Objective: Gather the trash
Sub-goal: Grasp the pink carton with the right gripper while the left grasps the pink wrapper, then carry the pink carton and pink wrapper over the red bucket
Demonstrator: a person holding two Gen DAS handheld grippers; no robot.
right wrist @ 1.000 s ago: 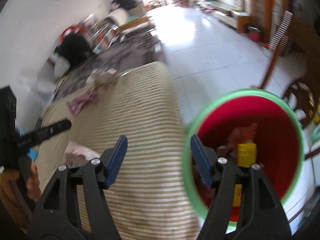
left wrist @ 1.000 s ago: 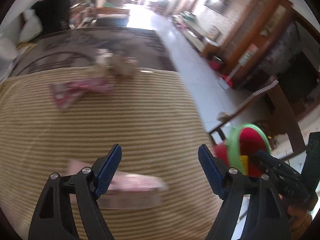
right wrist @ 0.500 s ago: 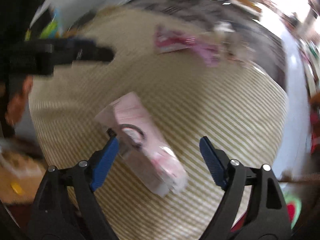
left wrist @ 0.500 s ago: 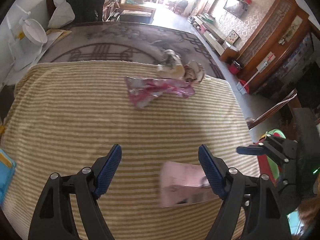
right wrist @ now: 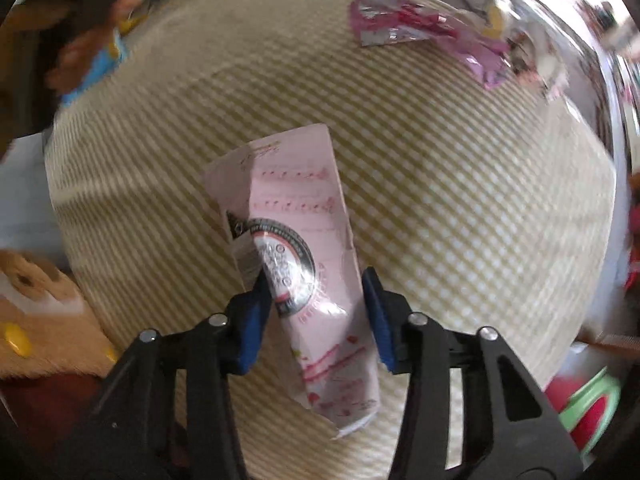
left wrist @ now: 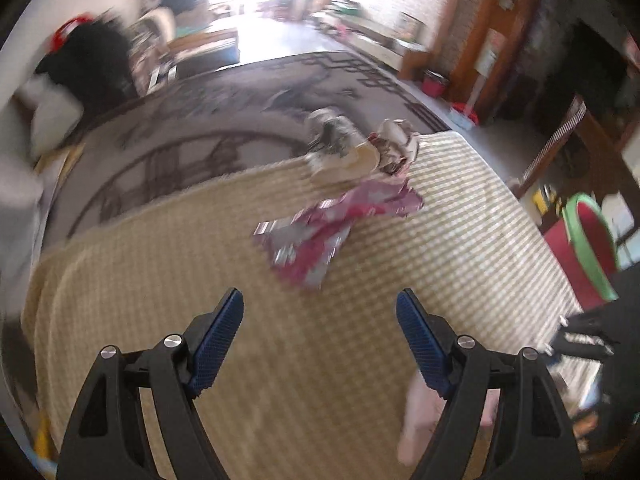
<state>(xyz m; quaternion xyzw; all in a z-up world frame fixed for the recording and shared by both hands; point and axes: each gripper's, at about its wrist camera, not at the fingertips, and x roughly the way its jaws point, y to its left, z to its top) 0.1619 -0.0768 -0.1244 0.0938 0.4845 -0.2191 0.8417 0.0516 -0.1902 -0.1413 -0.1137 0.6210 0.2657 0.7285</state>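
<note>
- The right claw (right wrist: 318, 312) points down at a striped cloth (right wrist: 440, 200), its jaws closing on a pink carton (right wrist: 304, 248) lying between them.
- The left claw (left wrist: 320, 340) gapes, released; a crumpled wrapper (left wrist: 320, 232) lies just ahead.
- A red bin (left wrist: 580, 248) stands off to its right.

Striped beige cloth (left wrist: 168, 280) covers the near half of a dark patterned table (left wrist: 224, 120); brown plush toy (right wrist: 44, 320) lies off the cloth's left edge.
</note>
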